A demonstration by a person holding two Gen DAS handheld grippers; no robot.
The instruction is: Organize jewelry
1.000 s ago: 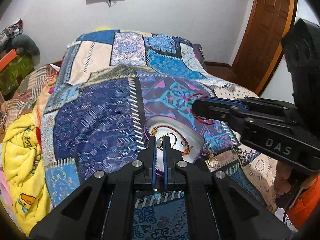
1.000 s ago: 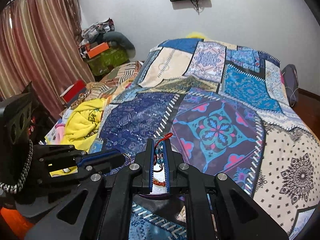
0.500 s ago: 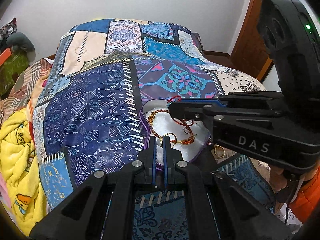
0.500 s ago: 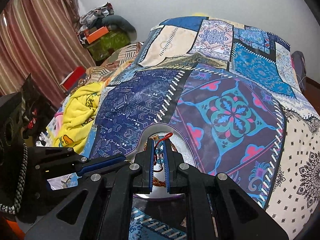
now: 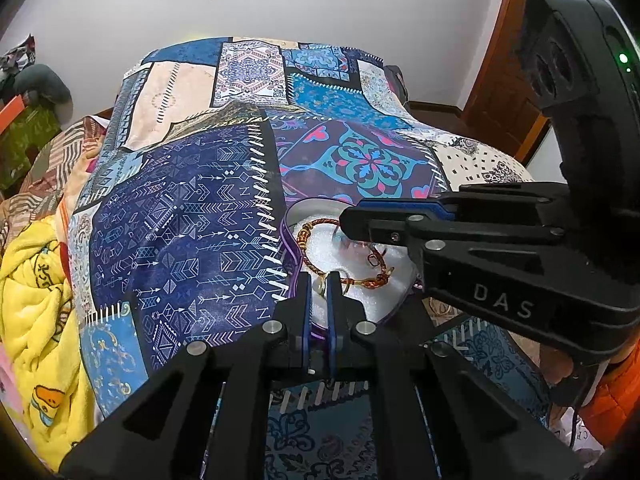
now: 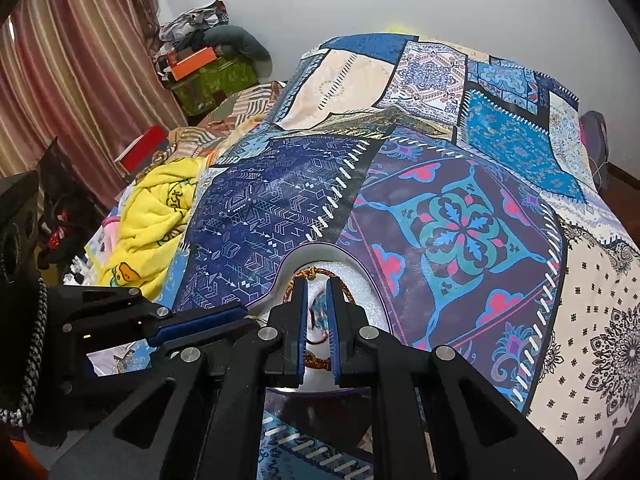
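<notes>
The left gripper (image 5: 317,285) is nearly together at the near rim of the box (image 5: 394,302), with a small ring (image 5: 320,286) between its tips; whether it is gripped cannot be told. The bracelet (image 5: 310,258) lies on the white lining. The right gripper (image 6: 317,292), slightly apart, hangs over the lining with a beaded piece (image 6: 319,316) between its fingers; it should release low inside the rim, clear of the bracelet.

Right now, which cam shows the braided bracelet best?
Left wrist. There the bracelet lies mostly exposed on the white tray, though the right gripper covers its far side. In the right wrist view, that gripper's own fingers hide most of it; only bits of braid show.
</notes>
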